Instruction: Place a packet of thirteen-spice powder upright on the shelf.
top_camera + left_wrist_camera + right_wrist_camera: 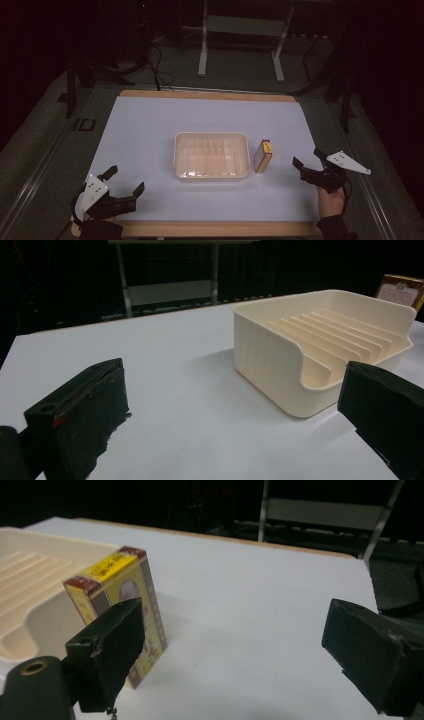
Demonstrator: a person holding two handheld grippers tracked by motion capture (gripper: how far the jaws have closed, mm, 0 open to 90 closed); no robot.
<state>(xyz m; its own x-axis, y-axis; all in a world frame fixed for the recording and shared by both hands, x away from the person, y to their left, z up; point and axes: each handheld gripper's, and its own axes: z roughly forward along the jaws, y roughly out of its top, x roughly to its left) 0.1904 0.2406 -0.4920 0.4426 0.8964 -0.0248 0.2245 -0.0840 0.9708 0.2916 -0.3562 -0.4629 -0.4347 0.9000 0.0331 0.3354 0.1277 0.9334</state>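
Right gripper (305, 163): jaws are spread wide with nothing between them; in the right gripper view (230, 645) only bare white surface is seen in the gap. It is held by a hand (331, 201) at about 4 o'clock of the table, jaws pointed toward 9 o'clock. A grey three-cornered plate (348, 162) is carried on top.

Small box (263, 155): yellow faces with dark red edging and a printed label, stood upright on one narrow side. It is placed just beside the tray's 3 o'clock wall; whether the two touch cannot be told. In the right gripper view the small box (122, 592) is seen just behind the left-hand jaw, apart from it and outside the gap.

Left gripper (127, 180): jaws are likewise released and spread, with nothing gripped. It is held low at about 7 o'clock of the table, well apart from the tray. In the left gripper view (235, 405) open table is seen between the jaws.

Tray (178, 150): cream plastic, rectangular, rounded corners, floor lined with parallel raised ribs. It is set near the table's centre. In the left gripper view the tray (265, 355) is seen at 2 o'clock.

Table (145, 130): white top, wooden edge strips at 12 and 6 o'clock.
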